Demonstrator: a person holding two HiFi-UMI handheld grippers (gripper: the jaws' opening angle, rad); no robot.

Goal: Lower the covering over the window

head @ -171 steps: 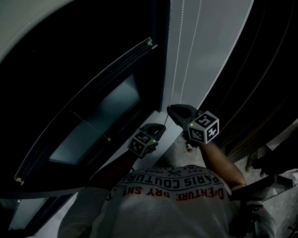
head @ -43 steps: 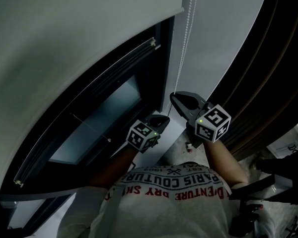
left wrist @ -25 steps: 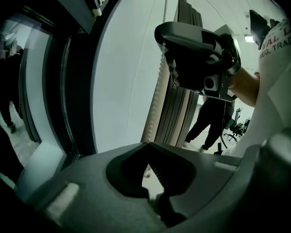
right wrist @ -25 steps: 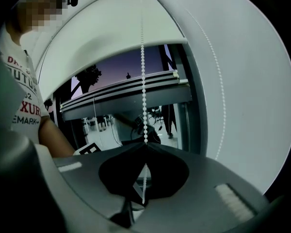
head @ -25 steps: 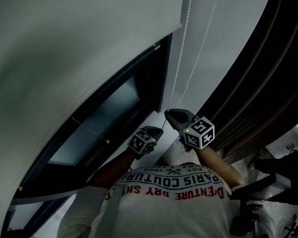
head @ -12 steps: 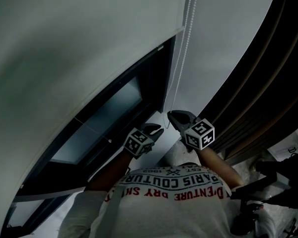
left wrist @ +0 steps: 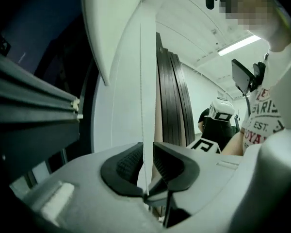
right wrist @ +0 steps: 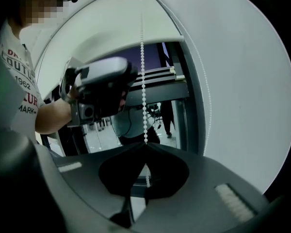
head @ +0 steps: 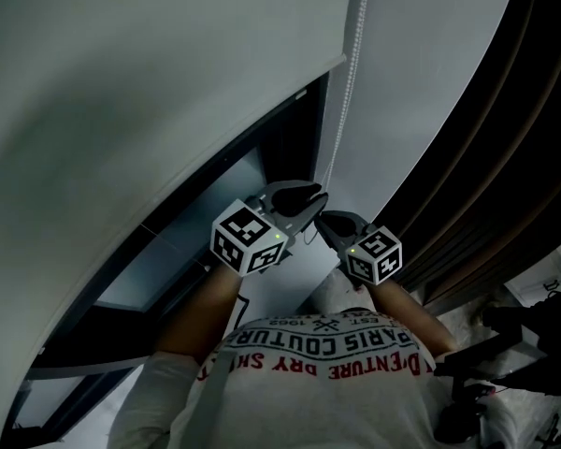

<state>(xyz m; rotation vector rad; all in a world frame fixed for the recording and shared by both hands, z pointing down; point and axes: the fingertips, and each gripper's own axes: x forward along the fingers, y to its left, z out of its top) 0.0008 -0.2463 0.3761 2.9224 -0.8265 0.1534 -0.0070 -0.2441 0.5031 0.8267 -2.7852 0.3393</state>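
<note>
A pale roller blind (head: 150,82) hangs over the upper part of the dark window (head: 215,213). Its white bead chain (head: 348,82) runs down beside the frame. My right gripper (head: 323,219) is shut on the chain, and the beads enter its closed tips in the right gripper view (right wrist: 145,143). My left gripper (head: 310,197) sits just above and left of it. Its jaws have just opened, and the chain (left wrist: 145,120) passes between the ribbed pads (left wrist: 128,164) without being pinched.
Dark curtain folds (head: 486,157) hang to the right, beyond a white wall strip (head: 421,82). The window's black frame (head: 304,129) stands just left of the chain. Cluttered gear (head: 533,344) lies at the lower right. My left gripper's body (right wrist: 99,89) crosses the right gripper view.
My left gripper let go of the chain low down and rose to just above the right gripper, jaws apart. The right gripper stayed put. The blind's bottom edge has come lower.
</note>
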